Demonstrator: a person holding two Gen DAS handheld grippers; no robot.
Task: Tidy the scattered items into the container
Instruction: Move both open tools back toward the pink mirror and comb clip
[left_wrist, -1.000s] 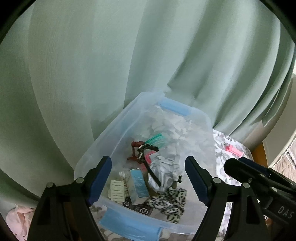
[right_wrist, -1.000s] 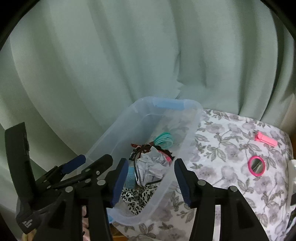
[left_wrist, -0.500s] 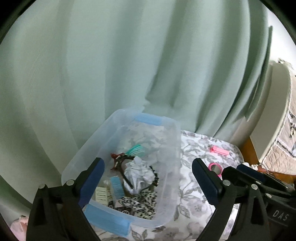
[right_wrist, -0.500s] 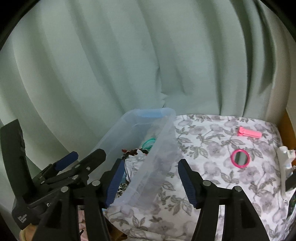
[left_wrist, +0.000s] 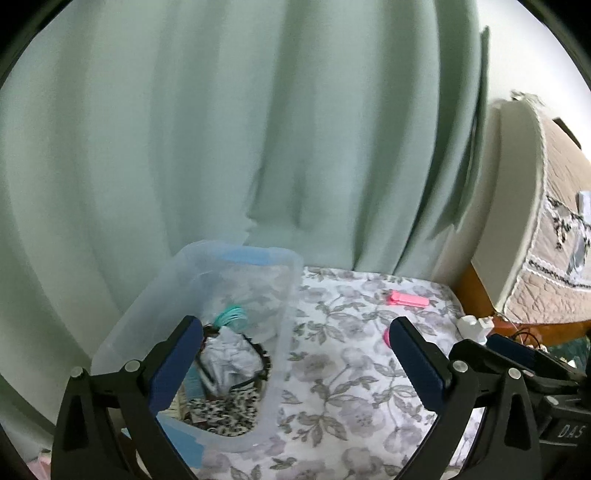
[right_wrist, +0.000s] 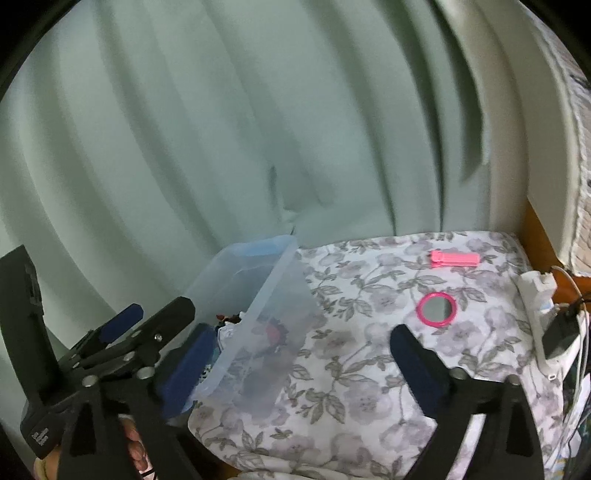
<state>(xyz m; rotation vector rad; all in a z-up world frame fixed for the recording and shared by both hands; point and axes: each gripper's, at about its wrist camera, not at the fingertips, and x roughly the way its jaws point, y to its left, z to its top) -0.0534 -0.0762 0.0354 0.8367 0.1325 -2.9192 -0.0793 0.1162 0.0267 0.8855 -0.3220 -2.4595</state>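
pink: one clip (right_wrist: 455, 258), one mirror (right_wrist: 437, 309) beside one bin (right_wrist: 258, 291); left claw (left_wrist: 295, 363), right claw (right_wrist: 301, 363) both spread, empty.

Before me, a floral-clothed table (right_wrist: 351, 387) carries the clear bin (right_wrist: 258, 295), pink mirror (right_wrist: 437, 309), pink clip (right_wrist: 455, 258) and white power strip (right_wrist: 539, 314).

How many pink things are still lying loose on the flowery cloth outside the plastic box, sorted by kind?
Pink clip: 1
Pink round mirror: 1
Total: 2, both apart from the clear box.
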